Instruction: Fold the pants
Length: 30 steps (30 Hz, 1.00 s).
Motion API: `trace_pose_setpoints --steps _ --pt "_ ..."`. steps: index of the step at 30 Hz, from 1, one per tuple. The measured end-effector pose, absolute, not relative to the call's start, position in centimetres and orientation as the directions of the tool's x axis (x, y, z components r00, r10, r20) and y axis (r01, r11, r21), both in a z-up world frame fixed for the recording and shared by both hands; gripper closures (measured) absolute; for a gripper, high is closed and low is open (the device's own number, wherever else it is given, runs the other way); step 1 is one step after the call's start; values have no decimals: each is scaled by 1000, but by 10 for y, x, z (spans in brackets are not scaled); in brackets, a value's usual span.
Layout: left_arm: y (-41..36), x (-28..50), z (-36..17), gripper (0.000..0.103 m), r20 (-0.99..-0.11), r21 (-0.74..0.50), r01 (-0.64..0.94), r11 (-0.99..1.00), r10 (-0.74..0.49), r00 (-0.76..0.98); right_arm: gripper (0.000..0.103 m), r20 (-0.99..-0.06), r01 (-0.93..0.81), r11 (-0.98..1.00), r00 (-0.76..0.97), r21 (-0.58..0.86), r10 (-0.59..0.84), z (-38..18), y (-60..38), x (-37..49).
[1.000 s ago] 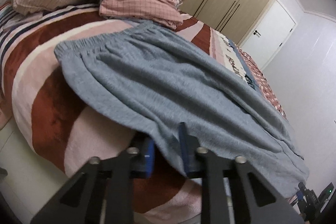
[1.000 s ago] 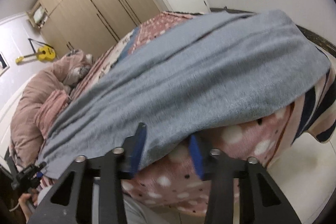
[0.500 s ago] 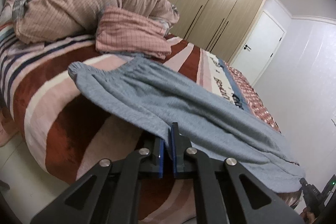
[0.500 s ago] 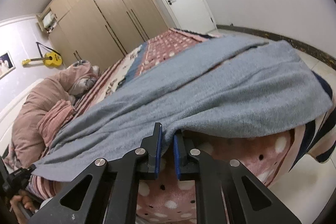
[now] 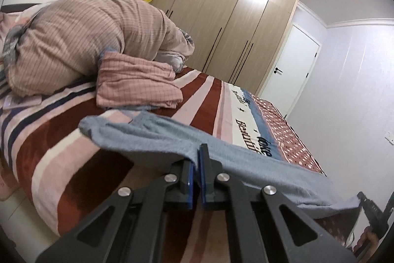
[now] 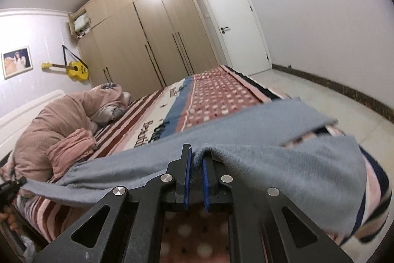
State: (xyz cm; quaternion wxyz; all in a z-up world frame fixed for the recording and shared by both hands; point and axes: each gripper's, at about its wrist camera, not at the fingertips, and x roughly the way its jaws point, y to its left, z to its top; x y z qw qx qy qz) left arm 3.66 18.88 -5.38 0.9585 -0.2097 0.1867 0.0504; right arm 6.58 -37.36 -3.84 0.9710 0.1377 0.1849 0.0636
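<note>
The left gripper [image 5: 196, 159] is closed nearly flat on the near long edge of the grey pants [image 5: 157, 137], its blue pads [image 5: 189, 179] pinching only a thin lip of cloth, and from that pinch the fabric runs up toward ten o'clock to the gathered waistband end, which lies on the striped bedspread [image 5: 61, 139] just below the folded pink checked cloth [image 5: 138, 83]. That end grip is probably meant to lift one whole side of the garment at once, so that it can be carried over onto its other half. The right gripper [image 6: 196, 160] holds the same near edge further along toward the leg end, its fingers drawn in with a small bunched ridge of cloth between them (a slightly thicker bite than on the left). In the right wrist view the pants sag in a shallow band toward eight o'clock, where the other tool shows at the frame edge, and spread toward three o'clock into two leg panels draped over the corner of the bed. The cloth looks soft, matte and brushed, with no sharp creases, and the stretch between the two holds hangs clear of the bedspread.
</note>
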Motion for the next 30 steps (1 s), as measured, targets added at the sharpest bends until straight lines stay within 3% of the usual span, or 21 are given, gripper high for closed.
trace_pose_setpoints --steps 5,14,24,30 --pt "187 72 -40 102 -354 -351 -158 923 25 935 101 -330 -105 963 925 247 186 -21 -370 111" --pt "182 172 -32 102 -354 -288 -145 947 36 935 101 -393 -121 979 902 164 177 -15 -364 205" --pt "178 276 -87 101 -515 -180 -186 966 69 854 100 -577 -102 990 805 94 138 -65 -353 298" --pt "184 298 -115 100 -583 -151 -227 962 99 807 100 -590 -81 994 800 70 107 -81 -348 305"
